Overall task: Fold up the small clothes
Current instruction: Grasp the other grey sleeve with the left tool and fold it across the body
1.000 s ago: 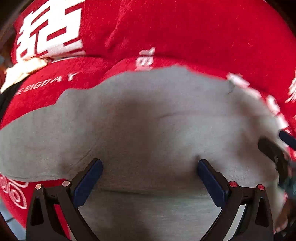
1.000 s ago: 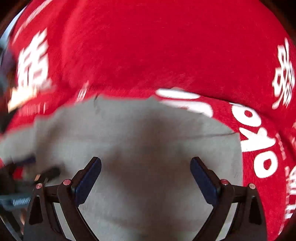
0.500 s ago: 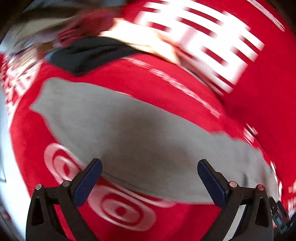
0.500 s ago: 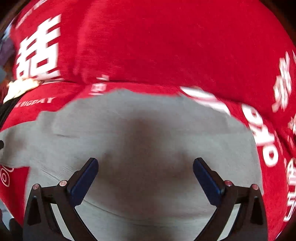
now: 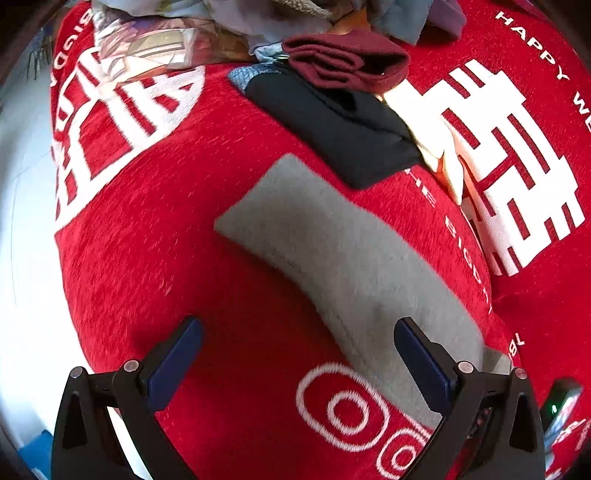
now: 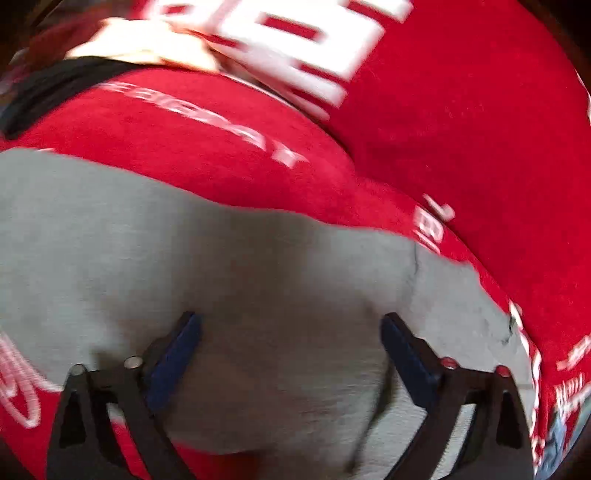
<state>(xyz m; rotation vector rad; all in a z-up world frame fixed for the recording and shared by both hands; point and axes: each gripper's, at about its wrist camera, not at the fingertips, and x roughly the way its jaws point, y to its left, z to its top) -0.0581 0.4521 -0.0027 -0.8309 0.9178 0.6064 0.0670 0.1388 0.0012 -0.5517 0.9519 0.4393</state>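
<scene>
Right wrist, blurred — spread right gripper [image 6: 290, 343] seemingly over grey garment [image 6: 229, 280].

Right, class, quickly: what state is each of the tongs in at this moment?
Left tongs: open, holding nothing, above the red cloth.
Right tongs: open, holding nothing, over the grey garment.

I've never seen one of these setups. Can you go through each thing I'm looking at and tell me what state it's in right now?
Left gripper: open, holding nothing.
Right gripper: open, over the grey cloth.
Grey garment: folded into a long strip, lying flat.
Black garment: folded, lying flat.
Maroon garment: folded, resting partly on the black one.
Red blanket: spread out under everything.
Pile of clothes: unfolded, heaped at the far edge.
</scene>
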